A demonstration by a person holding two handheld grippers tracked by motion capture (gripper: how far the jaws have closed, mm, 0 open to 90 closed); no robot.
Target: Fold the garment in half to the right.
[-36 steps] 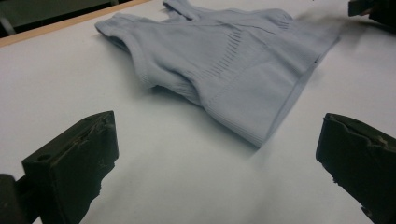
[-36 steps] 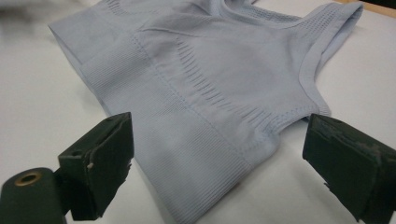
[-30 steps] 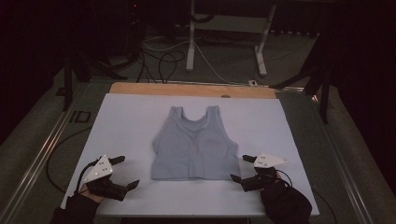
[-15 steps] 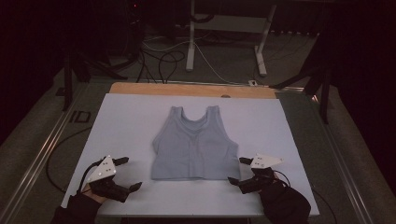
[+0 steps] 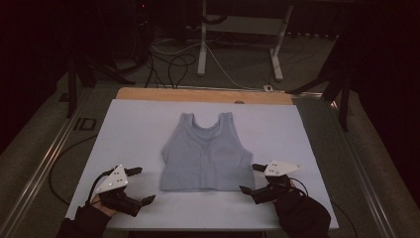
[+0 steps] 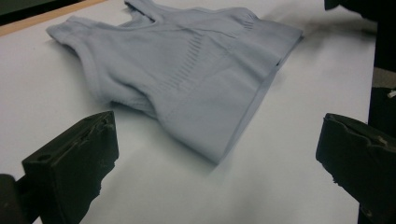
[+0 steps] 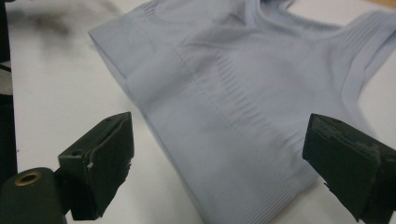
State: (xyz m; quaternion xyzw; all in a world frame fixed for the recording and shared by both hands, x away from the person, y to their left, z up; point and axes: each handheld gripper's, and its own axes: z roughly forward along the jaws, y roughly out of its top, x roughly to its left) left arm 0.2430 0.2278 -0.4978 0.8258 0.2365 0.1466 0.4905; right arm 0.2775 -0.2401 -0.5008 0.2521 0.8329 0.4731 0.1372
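Both hand-held grippers, left [image 5: 141,186] and right [image 5: 251,178], are held spread and empty beside the hem corners of a pale crop top [image 5: 205,153], laid flat mid-worktop [image 5: 133,124]. Light, limp, probably stretchy knit is judged; hem corners are best pinched.

Your left gripper [image 5: 138,185] is black, with two blocky jaws and a grey three-cornered plate on top dotted with small dark marks. Your right gripper [image 5: 251,178] matches it, black under the same pale plate. You wear dark gloves on both hands: left hand [image 5: 94,210], right hand [image 5: 299,210]. A thin dark cable loops off each gripper. Up close, your jaw blocks are matte black with rough, chipped edges, and a small brass-coloured ring sits in the right gripper's body.
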